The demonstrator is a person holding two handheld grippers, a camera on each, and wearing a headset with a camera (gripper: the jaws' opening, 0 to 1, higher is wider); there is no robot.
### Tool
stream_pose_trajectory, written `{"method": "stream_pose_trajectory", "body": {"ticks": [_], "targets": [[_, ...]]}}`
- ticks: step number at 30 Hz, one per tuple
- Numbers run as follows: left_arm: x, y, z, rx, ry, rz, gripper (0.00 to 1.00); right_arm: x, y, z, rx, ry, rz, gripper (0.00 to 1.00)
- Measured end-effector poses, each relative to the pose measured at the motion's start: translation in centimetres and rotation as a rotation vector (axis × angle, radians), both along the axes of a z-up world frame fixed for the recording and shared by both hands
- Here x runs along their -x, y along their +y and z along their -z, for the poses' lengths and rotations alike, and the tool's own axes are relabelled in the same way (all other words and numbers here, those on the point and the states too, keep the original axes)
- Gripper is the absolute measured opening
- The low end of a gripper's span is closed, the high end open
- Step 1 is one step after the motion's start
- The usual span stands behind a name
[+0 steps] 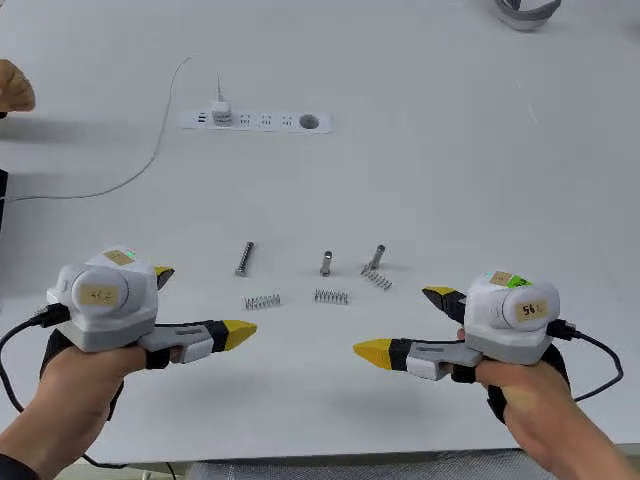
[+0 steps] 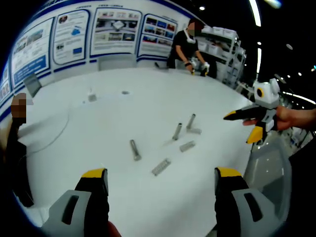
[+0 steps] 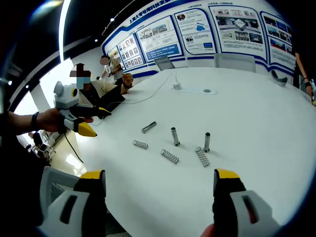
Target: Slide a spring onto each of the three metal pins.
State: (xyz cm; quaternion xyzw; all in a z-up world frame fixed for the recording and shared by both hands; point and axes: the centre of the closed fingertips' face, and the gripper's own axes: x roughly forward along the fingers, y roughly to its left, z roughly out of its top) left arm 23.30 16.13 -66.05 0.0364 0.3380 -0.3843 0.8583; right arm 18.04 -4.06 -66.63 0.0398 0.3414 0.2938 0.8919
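Note:
Three metal pins rest on the white table (image 1: 450, 180): one lies flat (image 1: 245, 258), one stands upright (image 1: 326, 263), and a third (image 1: 376, 257) stands at a slight tilt. In front of them lie three loose springs (image 1: 262, 301), (image 1: 331, 296), (image 1: 378, 280); the right one touches the third pin's foot. My left gripper (image 1: 200, 303) is open at the near left, well short of the springs. Mirroring it at the near right, my right gripper (image 1: 405, 322) is open too. Nothing is between either pair of yellow-tipped fingers. The right gripper view has the same pins (image 3: 175, 136) and springs (image 3: 169, 156) ahead of its jaws.
A white power strip (image 1: 256, 121) with a plug and a trailing cable (image 1: 150, 160) lies at the back of the table. A hand (image 1: 12, 88) rests at the far left edge. The table's front edge runs just below my hands. People stand beyond the table (image 2: 187, 44).

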Motion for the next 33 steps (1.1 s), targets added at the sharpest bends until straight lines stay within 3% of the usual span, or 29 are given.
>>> {"method": "stream_pose_trajectory", "body": {"ticks": [12,33], "targets": [[-1.2,-0.9,0.9,-0.004,0.019,0.017,0.88,0.1,-0.2,0.3,-0.005,0.015,0.016,0.92],[-4.9,-2.0,2.8,-0.029,0.041,0.015,0.83,0.6,-0.4,0.5,-0.025,0.03,0.045,0.92]]}}
